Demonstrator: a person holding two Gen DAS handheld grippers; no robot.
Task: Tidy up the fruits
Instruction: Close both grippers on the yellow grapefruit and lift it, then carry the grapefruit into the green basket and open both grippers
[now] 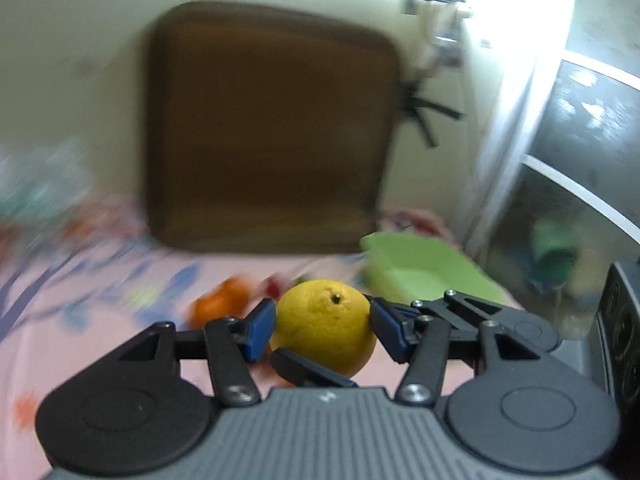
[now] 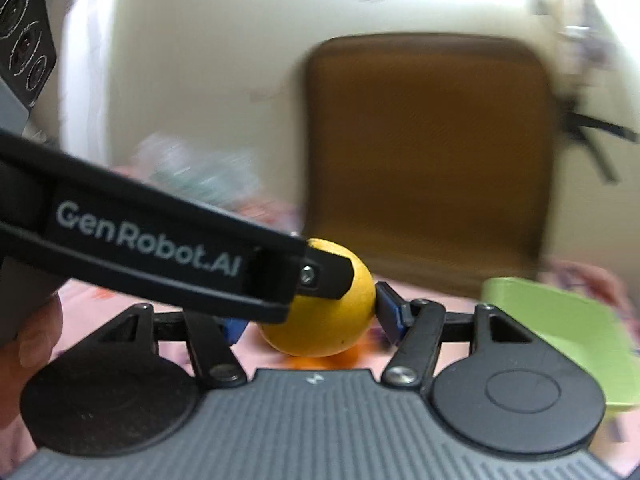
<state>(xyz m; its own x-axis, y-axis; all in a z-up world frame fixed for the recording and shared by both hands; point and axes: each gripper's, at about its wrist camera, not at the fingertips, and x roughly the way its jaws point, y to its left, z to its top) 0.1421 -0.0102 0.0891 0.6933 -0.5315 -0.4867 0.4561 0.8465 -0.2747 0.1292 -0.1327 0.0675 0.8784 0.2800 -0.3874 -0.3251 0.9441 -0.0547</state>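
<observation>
Both claws close on one yellow citrus fruit (image 1: 326, 326), left claw (image 1: 320, 330) and right claw (image 2: 308, 320) pinching its widest girth, held above the pink cloth (image 1: 100, 280) left of the green bin (image 1: 420, 272); firm, round, likely roll-prone.

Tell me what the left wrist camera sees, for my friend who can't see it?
A yellow citrus fruit sits between the blue pads of the left tongs, held above a pink flowered cloth. Behind it are a blurry orange fruit, a green tray and a brown cushion.
</observation>
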